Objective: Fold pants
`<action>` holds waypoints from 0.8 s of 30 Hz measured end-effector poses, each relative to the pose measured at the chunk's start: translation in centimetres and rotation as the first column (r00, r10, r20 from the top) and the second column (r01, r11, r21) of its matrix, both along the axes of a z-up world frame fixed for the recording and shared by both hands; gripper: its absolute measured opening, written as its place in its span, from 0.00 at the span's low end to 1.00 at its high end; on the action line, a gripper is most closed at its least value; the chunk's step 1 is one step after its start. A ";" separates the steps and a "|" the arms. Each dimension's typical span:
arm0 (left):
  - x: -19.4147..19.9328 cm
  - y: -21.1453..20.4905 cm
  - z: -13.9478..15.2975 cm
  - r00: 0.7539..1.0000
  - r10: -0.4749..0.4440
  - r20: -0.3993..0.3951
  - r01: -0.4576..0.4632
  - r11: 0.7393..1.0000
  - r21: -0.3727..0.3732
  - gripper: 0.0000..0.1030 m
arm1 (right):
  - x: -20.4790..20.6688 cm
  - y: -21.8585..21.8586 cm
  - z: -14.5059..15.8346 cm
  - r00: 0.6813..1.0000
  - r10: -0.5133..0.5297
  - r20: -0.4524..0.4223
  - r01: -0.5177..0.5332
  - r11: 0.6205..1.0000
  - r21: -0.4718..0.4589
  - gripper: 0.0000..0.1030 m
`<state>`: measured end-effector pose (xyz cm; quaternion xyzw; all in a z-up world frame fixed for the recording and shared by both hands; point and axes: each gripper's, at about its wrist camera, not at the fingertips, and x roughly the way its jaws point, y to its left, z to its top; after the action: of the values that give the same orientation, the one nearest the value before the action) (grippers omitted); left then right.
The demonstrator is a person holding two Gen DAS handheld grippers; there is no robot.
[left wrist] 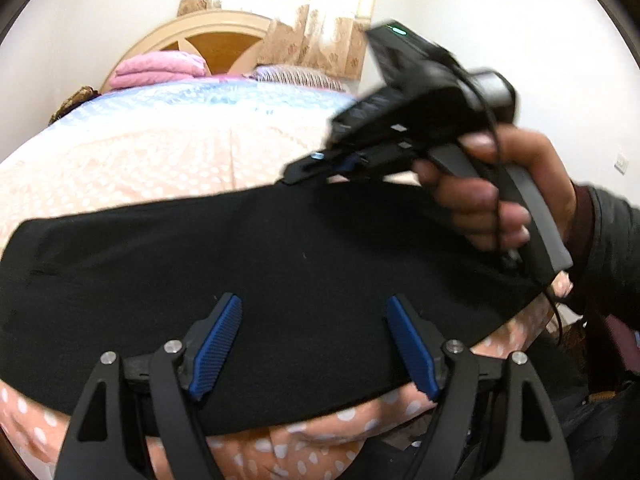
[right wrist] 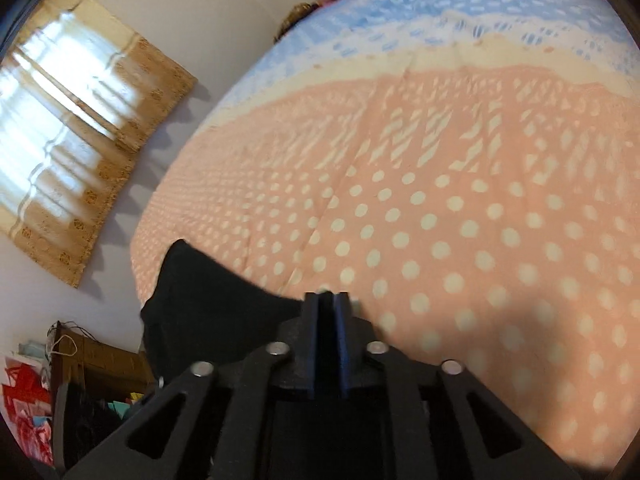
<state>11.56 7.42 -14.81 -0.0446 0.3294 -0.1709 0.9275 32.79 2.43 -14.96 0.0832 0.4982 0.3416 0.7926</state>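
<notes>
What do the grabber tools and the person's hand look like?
Both grippers are black with silver rivets and ribbed blue finger pads. The right gripper has a green light, a black cable and a dark grey handle. The right hand wears a dark sleeve with a maroon cuff.

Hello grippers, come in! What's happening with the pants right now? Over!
Left gripper open, hovering over the black pants. Right gripper shut at the pants' far edge; a grip on the cloth cannot be confirmed. Pants lie flat on the dotted bedspread. Nothing in the way.

Both wrist views close, sharing bed (left wrist: 120, 160), blurred
</notes>
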 end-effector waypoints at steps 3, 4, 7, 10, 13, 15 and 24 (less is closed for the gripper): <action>-0.3 0.3 0.5 0.998 0.061 0.025 -0.062 0.997 0.044 0.93 | -2.4 -2.1 2.0 0.995 0.001 0.103 0.006 0.998 -0.066 0.46; -0.4 0.4 0.6 0.997 0.072 0.029 -0.073 0.996 0.048 0.95 | -3.4 -2.7 2.6 0.991 0.011 0.135 0.000 0.997 -0.082 0.46; 0.1 0.6 0.2 0.994 0.110 -0.019 -0.108 0.992 0.068 0.95 | -6.4 -4.2 3.2 0.982 0.045 0.186 -0.014 0.986 -0.167 0.46; 0.4 0.8 -0.6 0.989 0.133 -0.057 -0.129 0.989 0.071 0.95 | -8.3 -4.9 2.0 0.977 0.065 0.201 -0.008 0.961 -0.276 0.46; 0.2 0.5 -0.2 0.989 0.139 -0.055 -0.133 0.987 0.088 0.95 | -9.6 -5.0 0.2 0.965 0.090 0.247 0.018 0.915 -0.403 0.46; 0.0 0.2 0.0 0.989 0.140 -0.056 -0.135 0.987 0.092 0.95 | -10.4 -4.7 -0.2 0.948 0.117 0.296 0.028 0.896 -0.443 0.46; 0.5 -0.1 0.6 0.986 0.158 -0.054 -0.149 0.978 0.143 0.96 | -12.3 -6.9 0.9 0.926 0.095 0.366 0.107 0.863 -0.495 0.46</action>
<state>12.10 7.29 -14.19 -0.0108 0.3660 -0.0740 0.9276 20.47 -4.47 -14.09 -0.1933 0.4078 0.2059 0.8683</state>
